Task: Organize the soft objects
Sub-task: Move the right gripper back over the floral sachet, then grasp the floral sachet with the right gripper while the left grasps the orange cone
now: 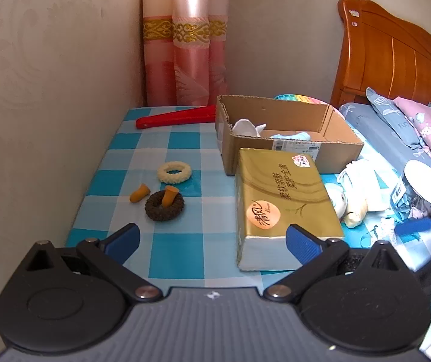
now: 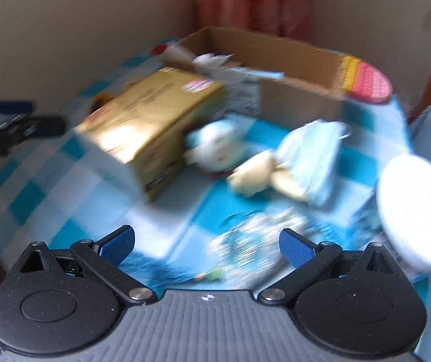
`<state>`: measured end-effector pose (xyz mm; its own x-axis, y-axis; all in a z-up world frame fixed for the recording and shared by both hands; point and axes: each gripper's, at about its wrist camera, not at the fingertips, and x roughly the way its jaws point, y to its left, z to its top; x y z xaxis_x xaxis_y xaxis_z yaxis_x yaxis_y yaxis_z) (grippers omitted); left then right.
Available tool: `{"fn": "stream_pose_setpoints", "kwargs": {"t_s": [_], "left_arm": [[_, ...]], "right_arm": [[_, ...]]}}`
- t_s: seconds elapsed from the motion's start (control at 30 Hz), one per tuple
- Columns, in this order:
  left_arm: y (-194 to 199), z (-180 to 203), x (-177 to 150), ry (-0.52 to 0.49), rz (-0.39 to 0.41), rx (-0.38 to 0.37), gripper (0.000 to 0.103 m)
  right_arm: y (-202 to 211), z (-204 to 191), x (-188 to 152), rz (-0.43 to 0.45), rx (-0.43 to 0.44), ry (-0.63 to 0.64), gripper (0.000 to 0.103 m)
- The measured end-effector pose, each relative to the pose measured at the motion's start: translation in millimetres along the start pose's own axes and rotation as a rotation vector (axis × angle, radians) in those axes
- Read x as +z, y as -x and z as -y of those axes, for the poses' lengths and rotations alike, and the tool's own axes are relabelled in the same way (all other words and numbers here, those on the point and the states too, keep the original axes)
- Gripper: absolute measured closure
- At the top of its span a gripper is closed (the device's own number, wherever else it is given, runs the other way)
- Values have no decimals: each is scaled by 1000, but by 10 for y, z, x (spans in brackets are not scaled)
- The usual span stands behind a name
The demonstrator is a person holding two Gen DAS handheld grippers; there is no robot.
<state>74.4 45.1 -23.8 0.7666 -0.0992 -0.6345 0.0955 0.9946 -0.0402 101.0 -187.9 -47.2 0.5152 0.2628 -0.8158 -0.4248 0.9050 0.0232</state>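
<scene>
An open cardboard box [image 1: 288,138] at the back of the checked table holds white and blue soft items [image 1: 247,127]. A gold tissue pack [image 1: 282,202] lies in front of it. A cream hair ring [image 1: 173,172], a brown hair ring [image 1: 164,205] and two orange earplugs [image 1: 139,193] lie at the left. A plush toy [image 2: 221,150] and blue face masks [image 2: 312,150] lie right of the pack. My left gripper [image 1: 212,241] is open and empty above the near table. My right gripper [image 2: 205,242] is open and empty over a small glittery item [image 2: 245,241]; that view is blurred.
A red flat tool [image 1: 176,116] lies at the back left. A jar with a white lid [image 2: 414,208] stands at the right. A wall runs along the left, a curtain [image 1: 185,45] hangs behind. A bed with pillows [image 1: 411,126] and wooden headboard is right.
</scene>
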Motion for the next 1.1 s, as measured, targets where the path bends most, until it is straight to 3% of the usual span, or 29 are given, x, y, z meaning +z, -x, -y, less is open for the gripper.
{"fn": "stream_pose_setpoints", "kwargs": {"t_s": [0.17,0.27,0.43,0.53,0.73,0.83,0.93,1.07,1.1], "left_arm": [[-30,16,-8,-1,-7,-10,1],[-46,10,-20,2,-13,-14,1],[-62,-31,-21,5,-14,-4,1],[-102,-87,-16,16,-11,-8,1],[-210,-291,33,91,2,7,1],[-302,-388,76,138,10,60,2],[-410,-448,107,146,22,103,5],[-538,-453,133,125,41,135,30],[-565,-455,142,119,41,140,31]], "right_arm": [[-163,149,47,-5,-46,-30,0],[-251,168,14,-37,-30,-45,0],[-175,9,-72,-71,32,18,0],[-173,-101,-134,-79,-3,73,0],[-183,-142,-164,-66,-26,84,0],[-182,-137,-188,-50,-27,84,0],[-162,-136,-205,-43,-27,83,0],[-160,-144,-208,-36,-33,78,0],[-158,-144,-211,-34,-33,77,0]]}}
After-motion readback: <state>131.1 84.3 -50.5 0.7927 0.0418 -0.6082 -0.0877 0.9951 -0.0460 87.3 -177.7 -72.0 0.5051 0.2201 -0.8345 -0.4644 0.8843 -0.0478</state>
